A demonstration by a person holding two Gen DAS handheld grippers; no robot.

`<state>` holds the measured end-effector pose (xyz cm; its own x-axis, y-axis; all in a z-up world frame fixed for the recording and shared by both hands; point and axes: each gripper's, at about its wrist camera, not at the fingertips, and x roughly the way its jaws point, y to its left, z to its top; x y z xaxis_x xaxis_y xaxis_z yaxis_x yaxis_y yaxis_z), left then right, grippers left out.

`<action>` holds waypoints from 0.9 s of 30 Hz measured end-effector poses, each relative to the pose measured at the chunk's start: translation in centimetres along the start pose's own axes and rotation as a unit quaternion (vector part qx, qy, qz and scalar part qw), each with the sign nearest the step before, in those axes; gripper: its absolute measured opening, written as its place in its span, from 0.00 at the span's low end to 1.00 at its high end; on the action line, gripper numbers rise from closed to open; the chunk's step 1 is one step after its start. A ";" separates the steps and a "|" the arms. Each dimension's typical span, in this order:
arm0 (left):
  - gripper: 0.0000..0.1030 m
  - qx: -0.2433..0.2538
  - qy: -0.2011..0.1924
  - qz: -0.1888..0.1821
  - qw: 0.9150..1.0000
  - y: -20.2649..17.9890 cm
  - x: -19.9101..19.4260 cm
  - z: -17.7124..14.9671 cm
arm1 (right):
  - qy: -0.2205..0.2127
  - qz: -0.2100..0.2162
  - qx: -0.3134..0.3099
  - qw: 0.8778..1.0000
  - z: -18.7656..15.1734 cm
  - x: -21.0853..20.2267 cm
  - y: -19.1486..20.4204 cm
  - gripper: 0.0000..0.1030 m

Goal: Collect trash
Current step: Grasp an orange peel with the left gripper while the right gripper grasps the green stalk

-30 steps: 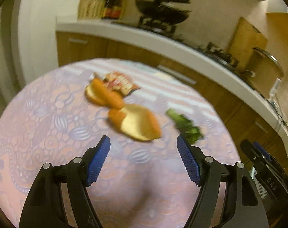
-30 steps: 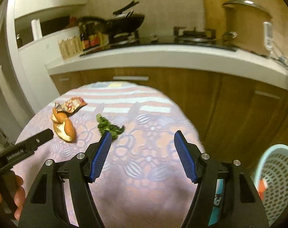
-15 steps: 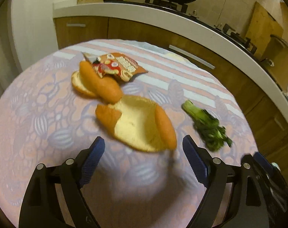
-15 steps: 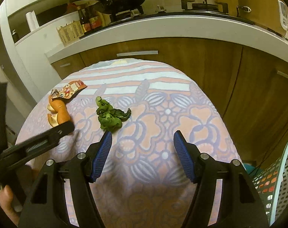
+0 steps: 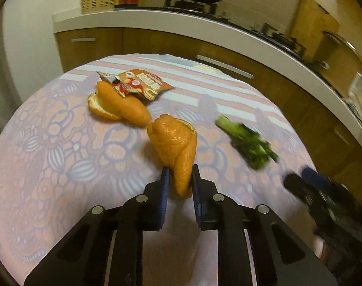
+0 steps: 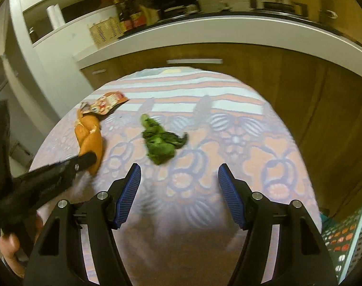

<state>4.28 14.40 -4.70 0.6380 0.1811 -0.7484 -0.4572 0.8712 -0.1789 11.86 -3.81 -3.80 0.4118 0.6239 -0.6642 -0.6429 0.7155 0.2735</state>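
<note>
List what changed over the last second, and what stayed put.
The left gripper moved in and shut on the nearer orange peel, folding it up off the tablecloth. The right gripper came closer to the greens, staying open. Other peel, wrapper and greens unmoved.

Round table in patterned cloth, orange peel, snack wrapper, leafy greens lying on it
</note>
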 end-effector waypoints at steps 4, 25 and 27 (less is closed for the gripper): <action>0.15 0.021 -0.028 -0.021 0.999 0.4 -1.6 -1.6 | 0.002 0.000 -0.025 1.000 1.6 0.8 1.7 0.62; 0.17 0.019 -0.071 -0.027 0.997 1.1 -2.5 -2.6 | 0.041 -0.044 -0.100 0.993 2.3 5.3 4.8 0.15; 0.17 0.021 -0.074 -0.025 0.997 1.0 -2.7 -2.7 | 0.026 -0.040 -0.090 0.995 2.1 4.1 4.5 0.15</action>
<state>0.43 13.54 -4.59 0.7455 0.1994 -0.6360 -0.3980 0.8986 -0.1847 11.99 2.68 -3.86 0.4347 0.5464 -0.7159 -0.7162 0.6917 0.0931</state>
